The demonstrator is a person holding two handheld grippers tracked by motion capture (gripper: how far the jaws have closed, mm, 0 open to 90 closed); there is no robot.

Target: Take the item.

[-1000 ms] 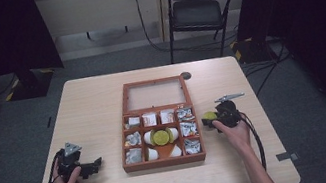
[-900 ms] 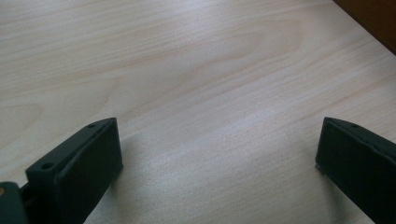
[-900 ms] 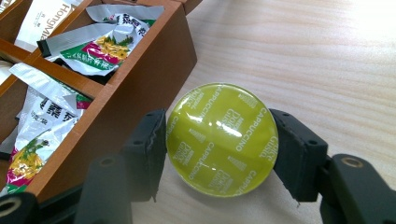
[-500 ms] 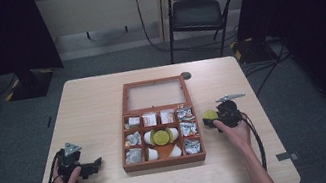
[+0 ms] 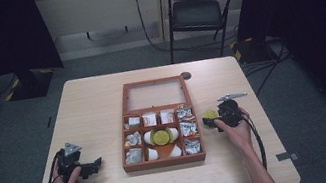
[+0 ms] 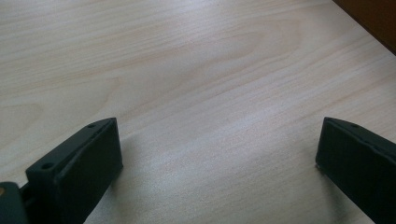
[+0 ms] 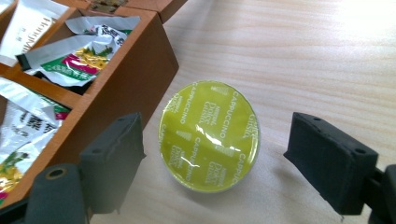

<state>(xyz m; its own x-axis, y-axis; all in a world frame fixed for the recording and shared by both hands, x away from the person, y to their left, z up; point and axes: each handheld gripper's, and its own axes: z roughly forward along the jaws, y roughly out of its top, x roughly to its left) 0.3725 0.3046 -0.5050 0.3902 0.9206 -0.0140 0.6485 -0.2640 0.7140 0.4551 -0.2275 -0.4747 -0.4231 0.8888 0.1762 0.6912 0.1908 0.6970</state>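
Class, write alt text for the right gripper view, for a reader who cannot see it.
A round coffee capsule with a yellow-green foil lid printed "Cappuccino" lies on a pale wooden table between the open black jaws of the right gripper, touching neither. At left stands a brown wooden box whose compartments hold foil sachets.

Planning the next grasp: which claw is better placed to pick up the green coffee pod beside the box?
Right. The right claw is open with the pod between its jaws, beside the wooden box. The left claw is open over bare table, across the box.
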